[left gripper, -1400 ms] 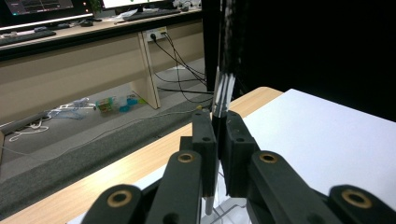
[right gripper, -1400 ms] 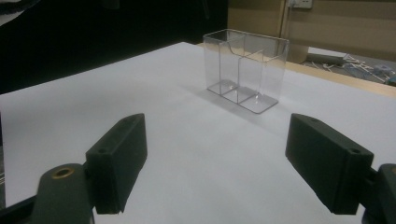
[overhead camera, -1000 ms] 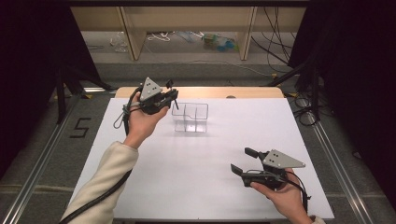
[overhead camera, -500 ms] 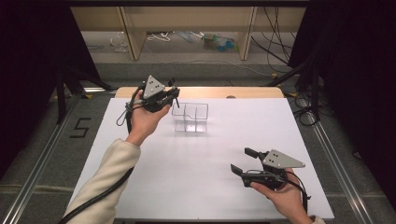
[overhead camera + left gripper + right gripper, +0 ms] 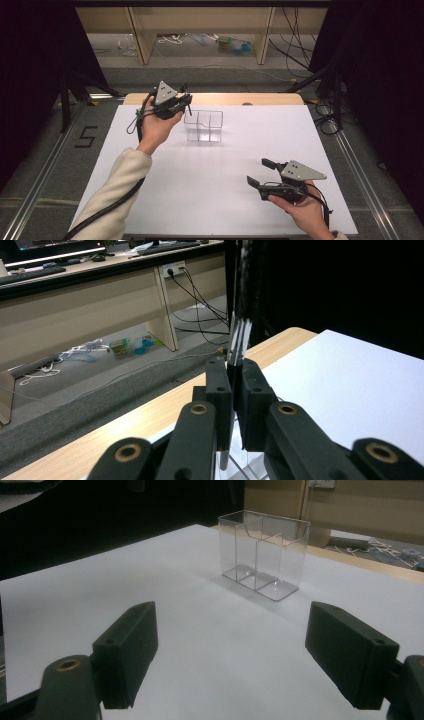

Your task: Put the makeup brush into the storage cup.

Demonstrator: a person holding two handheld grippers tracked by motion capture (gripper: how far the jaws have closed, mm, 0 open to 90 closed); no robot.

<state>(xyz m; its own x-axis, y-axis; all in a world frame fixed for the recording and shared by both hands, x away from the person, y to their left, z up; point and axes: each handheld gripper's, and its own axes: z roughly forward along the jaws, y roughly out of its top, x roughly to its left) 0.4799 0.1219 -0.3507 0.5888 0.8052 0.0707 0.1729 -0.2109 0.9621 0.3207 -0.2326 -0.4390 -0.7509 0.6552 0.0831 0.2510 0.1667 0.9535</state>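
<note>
Jaws of the left gripper clench a thin dark pen, held above the worktop just beside a clear divided holder at its far end. The right gripper, well apart, rests released and holds nothing.

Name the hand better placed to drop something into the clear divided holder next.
Left. Its gripper hangs beside the clear holder with the fingers shut on a thin dark rod. The right gripper sits open near the table's front edge, apart from the holder, holding nothing.
</note>
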